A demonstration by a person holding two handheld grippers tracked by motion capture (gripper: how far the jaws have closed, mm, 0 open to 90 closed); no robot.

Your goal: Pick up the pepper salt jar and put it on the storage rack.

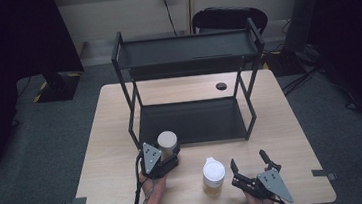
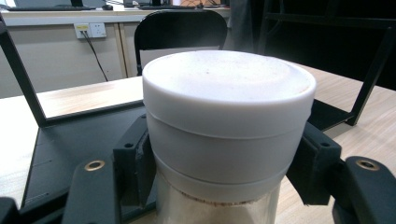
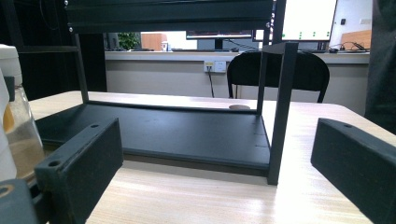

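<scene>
The white-lidded jar (image 1: 167, 142) stands upright, its long axis vertical and its flat white lid facing up, at the front left corner of the black rack (image 1: 191, 123)'s lower shelf, left of the middle of the worktop (image 1: 112, 138). In the left gripper view the jar (image 2: 228, 126) shows a broad white cap in stepped rings above a clear glass body, with something pale and brownish just under the cap.

The left gripper (image 1: 161, 156) is clamped on this jar: its two black jaws press on either side just beneath the cap, as the left gripper view (image 2: 224, 186) shows. It lies about level and points towards the far edge of the worktop, with its grey three-cornered plate on top. The person's left forearm comes up from the near edge, and a cable trails down beside it.

Near the middle of the near edge stands a second jar (image 1: 213, 176), also upright, with a white cap and amber contents; in the right gripper view it sits at the left margin (image 3: 16, 135).

The right gripper (image 1: 250, 168) rests just to the right of this second jar, near the near right corner. Its jaws stand wide apart with nothing between them, and it points towards the rack (image 3: 187, 135).
</scene>
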